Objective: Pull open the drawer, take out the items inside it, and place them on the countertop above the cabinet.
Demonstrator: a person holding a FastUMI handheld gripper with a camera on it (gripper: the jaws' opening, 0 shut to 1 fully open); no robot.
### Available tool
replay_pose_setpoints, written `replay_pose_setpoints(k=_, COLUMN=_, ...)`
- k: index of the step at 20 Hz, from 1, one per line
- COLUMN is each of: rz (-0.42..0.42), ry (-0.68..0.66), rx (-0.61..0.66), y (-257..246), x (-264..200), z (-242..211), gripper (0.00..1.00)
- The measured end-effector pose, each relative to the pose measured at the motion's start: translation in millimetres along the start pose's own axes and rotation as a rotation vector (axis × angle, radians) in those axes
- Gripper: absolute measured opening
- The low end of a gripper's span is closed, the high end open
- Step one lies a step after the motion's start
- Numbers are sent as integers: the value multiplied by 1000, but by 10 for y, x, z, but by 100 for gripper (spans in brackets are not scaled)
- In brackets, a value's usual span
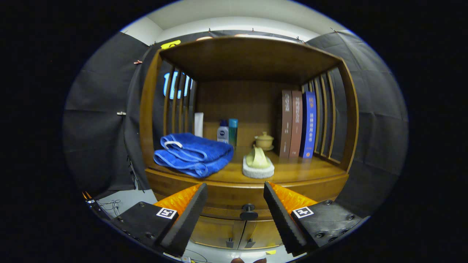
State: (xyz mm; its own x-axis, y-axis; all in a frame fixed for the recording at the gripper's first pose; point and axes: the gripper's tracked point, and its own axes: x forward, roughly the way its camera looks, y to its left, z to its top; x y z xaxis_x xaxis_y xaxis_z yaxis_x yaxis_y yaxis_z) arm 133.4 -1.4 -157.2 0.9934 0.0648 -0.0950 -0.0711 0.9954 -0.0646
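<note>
Drawer is shut, its black knob sitting between the gripper fingers, which are wide open, touching nothing.

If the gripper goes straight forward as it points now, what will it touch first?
Most likely the black drawer knob. It sits between the open jaws of the gripper, just ahead of them, on the drawer front below the countertop. Depth is hard to judge here, so the gap left is unclear.
</note>
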Motion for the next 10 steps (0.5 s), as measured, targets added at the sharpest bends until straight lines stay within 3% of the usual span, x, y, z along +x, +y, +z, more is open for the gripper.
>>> replay_pose_setpoints(k=4, rz=20, ry=-70, rx=-18, y=95, x=-432, z=511, gripper=99)
replay_pose_setpoints(k=10, rz=44, ry=-94, rx=26, y=130, x=-952, z=924, gripper=99)
